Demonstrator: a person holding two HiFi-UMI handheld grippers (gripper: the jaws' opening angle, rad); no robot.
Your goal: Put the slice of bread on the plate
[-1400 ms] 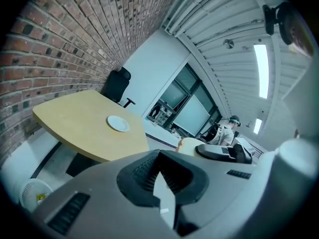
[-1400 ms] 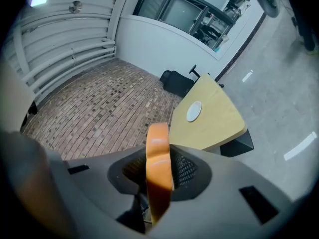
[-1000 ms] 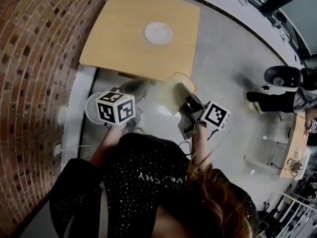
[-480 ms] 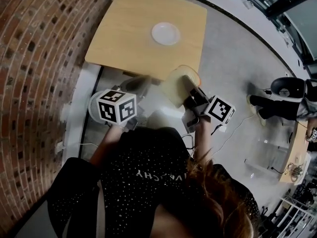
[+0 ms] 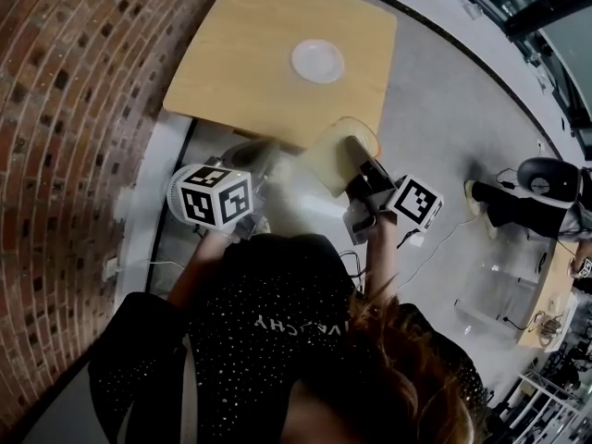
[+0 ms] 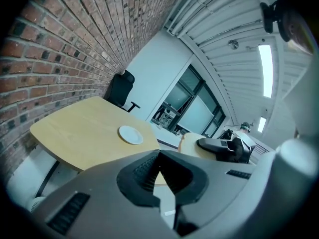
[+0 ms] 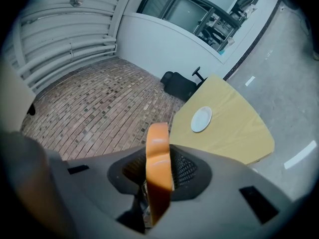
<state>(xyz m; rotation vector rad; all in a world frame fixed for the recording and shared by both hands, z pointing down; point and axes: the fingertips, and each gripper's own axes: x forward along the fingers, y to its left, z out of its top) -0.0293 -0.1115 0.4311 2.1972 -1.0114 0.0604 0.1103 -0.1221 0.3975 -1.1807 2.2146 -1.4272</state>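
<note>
The slice of bread [image 5: 335, 158] stands on edge in my right gripper [image 5: 357, 152], which is shut on it just short of the table's near edge. In the right gripper view the bread's orange crust [image 7: 158, 146] sits upright between the jaws [image 7: 159, 159]. The small white plate [image 5: 317, 60] lies bare on the far half of the light wooden table [image 5: 240, 72]; it also shows as the plate [image 7: 201, 119] and the plate [image 6: 130, 134]. My left gripper [image 5: 263, 154] hovers beside the table's near edge, shut with nothing in it [image 6: 159, 154]. From it I see the bread [image 6: 189, 144] to the right.
A brick wall [image 5: 65, 109] runs along the table's left side. A black office chair [image 7: 180, 85] stands beyond the table. A white round appliance [image 5: 176, 202] and cables lie on the grey floor near the person's feet. Another person's dark shoes [image 5: 541, 176] are at the right.
Both grippers have drifted a little closer to the table's near edge. The bread stays clamped in the right one, and the left stays shut.
</note>
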